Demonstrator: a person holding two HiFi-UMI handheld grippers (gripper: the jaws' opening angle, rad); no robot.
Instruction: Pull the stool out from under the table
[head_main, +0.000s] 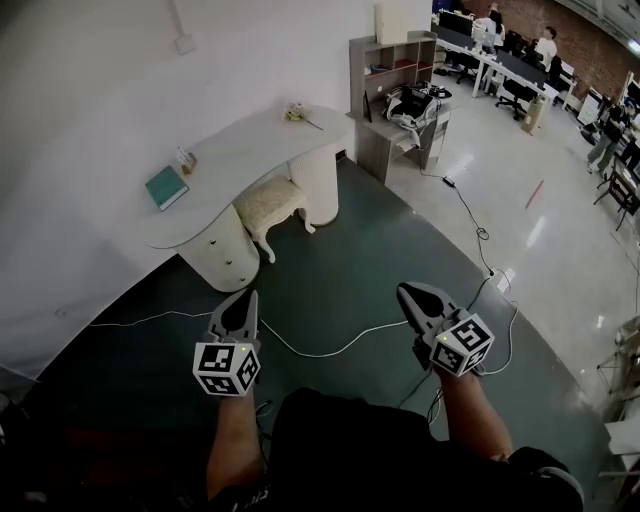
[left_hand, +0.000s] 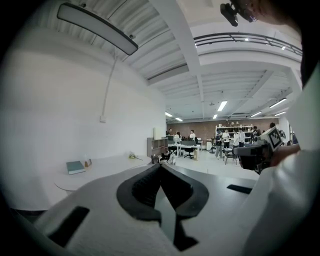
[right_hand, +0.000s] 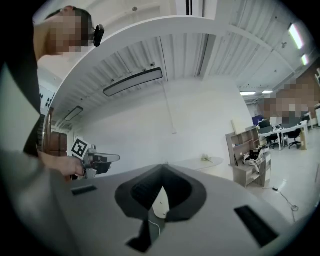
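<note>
The left gripper (head_main: 250, 297) and right gripper (head_main: 405, 292) are hovering near, both closed and empty; the stool (head_main: 268, 203) is sitting tucked under the far table (head_main: 250, 150).

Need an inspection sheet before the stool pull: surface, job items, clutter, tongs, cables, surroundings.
Surface: white curved table against the wall, with dark green floor in front.
Job's things: pale stool tucked partly under the table, untouched.
Clutter: teal book and flower sprig on the table.
Tongs: left tongs and right tongs both shut, empty, well short of the stool.
Cables: white cable across the floor; black cable to the right.
Surroundings: grey shelf unit; people at far desks.
</note>
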